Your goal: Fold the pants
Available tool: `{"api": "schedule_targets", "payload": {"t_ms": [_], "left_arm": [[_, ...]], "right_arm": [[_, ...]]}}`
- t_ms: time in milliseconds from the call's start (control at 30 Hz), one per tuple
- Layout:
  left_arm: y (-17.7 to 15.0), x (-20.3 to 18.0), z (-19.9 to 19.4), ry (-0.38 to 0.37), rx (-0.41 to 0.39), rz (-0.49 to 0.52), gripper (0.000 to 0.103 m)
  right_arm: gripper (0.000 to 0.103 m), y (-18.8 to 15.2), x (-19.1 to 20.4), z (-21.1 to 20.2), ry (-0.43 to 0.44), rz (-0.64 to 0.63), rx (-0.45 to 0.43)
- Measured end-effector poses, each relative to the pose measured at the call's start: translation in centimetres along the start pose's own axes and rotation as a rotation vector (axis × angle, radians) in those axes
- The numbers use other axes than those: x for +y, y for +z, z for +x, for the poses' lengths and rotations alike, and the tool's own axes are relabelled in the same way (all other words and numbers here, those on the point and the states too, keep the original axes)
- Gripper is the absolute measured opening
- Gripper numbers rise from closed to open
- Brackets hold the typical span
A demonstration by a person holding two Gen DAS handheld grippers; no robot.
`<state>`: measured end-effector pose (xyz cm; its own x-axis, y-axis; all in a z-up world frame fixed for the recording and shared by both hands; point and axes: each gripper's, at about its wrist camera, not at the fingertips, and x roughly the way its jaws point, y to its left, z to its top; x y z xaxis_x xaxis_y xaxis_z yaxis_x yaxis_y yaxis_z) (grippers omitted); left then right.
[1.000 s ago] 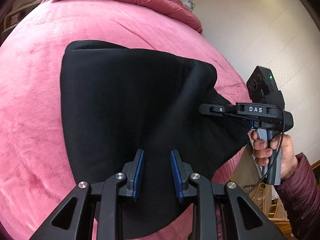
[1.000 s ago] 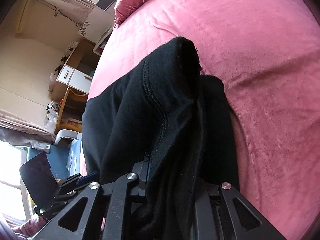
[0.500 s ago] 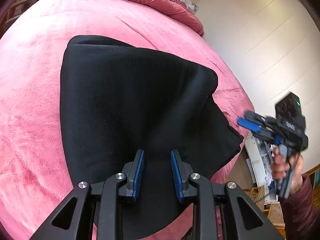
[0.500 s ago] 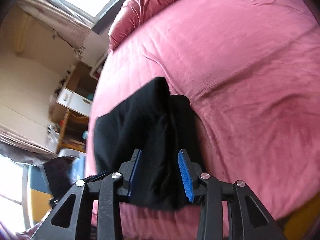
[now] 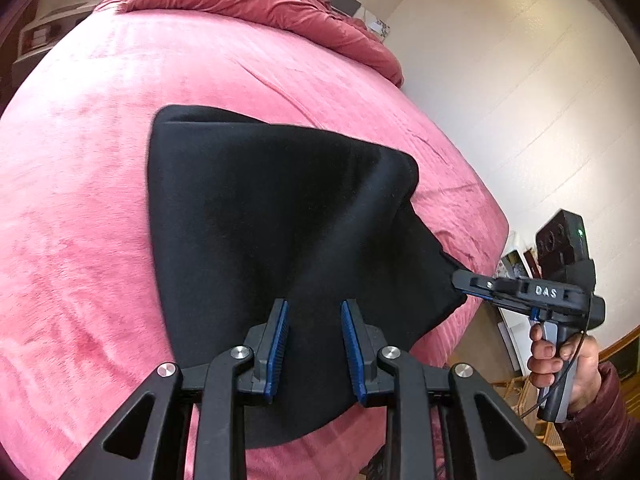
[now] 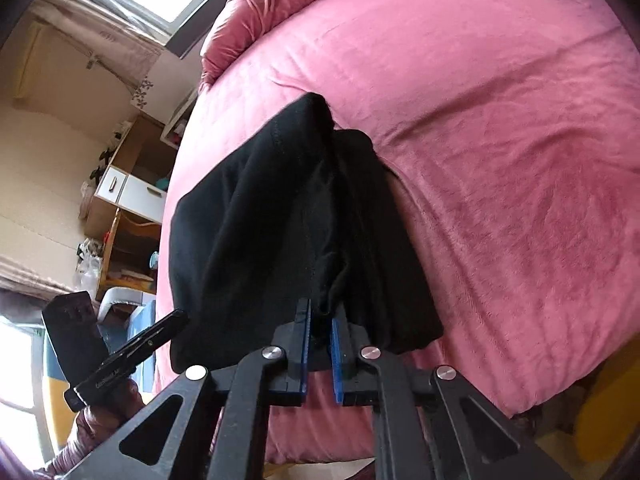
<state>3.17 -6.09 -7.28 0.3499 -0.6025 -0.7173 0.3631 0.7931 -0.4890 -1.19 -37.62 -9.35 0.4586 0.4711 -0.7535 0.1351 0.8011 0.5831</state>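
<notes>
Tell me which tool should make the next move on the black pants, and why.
Right. The right tool is already pinched on the corner of the pants at the bed edge; the left tool hangs open above the cloth, gripping nothing.

Both wrist fisheyes look down along their fingers from the bed's point(image 5: 80, 208) near edge, close in, sharing the black pants point(image 5: 280, 208) point(image 6: 280, 220) from opposite sides.

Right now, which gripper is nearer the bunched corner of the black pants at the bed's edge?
Right. The right gripper is closed on that corner of the black pants. The left gripper hangs open above the flat middle of the fabric, away from the corner.
</notes>
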Motion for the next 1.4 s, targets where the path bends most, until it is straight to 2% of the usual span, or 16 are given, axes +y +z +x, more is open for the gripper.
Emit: {"api": "schedule_targets", "payload": {"t_ms": [100,200,367,433,533,633,733,800,867,933,1033,1133,1333,1400], "left_arm": [[-0.2,0.6,-0.5,0.018,-0.013,-0.005,0.027],[-0.4,0.7,0.1,0.049,0.022,0.003,0.027],[-0.8,-1.3,0.7,0.106,0.036,0.106,0.027],[-1.0,-2.2,0.8,0.13,0.036,0.163,0.027],[-1.2,-2.3,1.3,0.148,0.044,0.177,0.027],[-1.0,-2.0,1.0,0.137,0.024,0.146,0.027],[-0.6,-1.1,-0.2,0.112,-0.022,0.104,0.027],[-0.2,-0.3,-1.3,0.099,-0.063,0.067,0.027],[0.4,0.7,-2.4,0.095,-0.104,0.024,0.028],[1.2,2.0,-3.5,0.103,-0.139,-0.024,0.031],[2.8,4.7,-4.0,0.132,-0.139,-0.103,0.035],[4.5,6.8,-3.2,0.12,-0.112,-0.176,0.037],[7.8,10.7,-0.8,0.044,-0.055,-0.29,0.04],[8.9,11.5,0.2,0.013,-0.04,-0.31,0.04]], "right_arm": [[0.008,-0.6,0.5,-1.3,-0.011,-0.048,-0.006],[0.008,-1.7,0.0,-1.6,-0.051,-0.059,0.016],[0.007,-3.0,-1.9,0.9,-0.159,-0.056,0.074],[0.007,-3.1,-2.5,1.5,-0.164,-0.039,0.081],[0.008,-2.9,-2.2,1.0,-0.15,-0.05,0.07],[0.015,-2.5,-1.6,-0.1,-0.126,-0.084,0.072],[0.032,-1.5,-0.9,-1.8,-0.136,-0.113,0.029],[0.034,-0.3,-0.3,-2.8,-0.128,-0.123,-0.013],[0.041,0.9,0.4,-3.2,-0.113,-0.116,-0.048],[0.043,2.1,1.1,-2.9,-0.113,-0.116,-0.071],[0.046,4.0,1.8,-1.3,-0.12,-0.089,-0.08],[0.051,5.5,2.1,0.0,-0.126,-0.053,-0.093],[0.051,6.9,2.0,2.2,-0.15,-0.025,-0.074],[0.036,6.8,1.9,2.7,-0.151,-0.04,-0.062]]}}
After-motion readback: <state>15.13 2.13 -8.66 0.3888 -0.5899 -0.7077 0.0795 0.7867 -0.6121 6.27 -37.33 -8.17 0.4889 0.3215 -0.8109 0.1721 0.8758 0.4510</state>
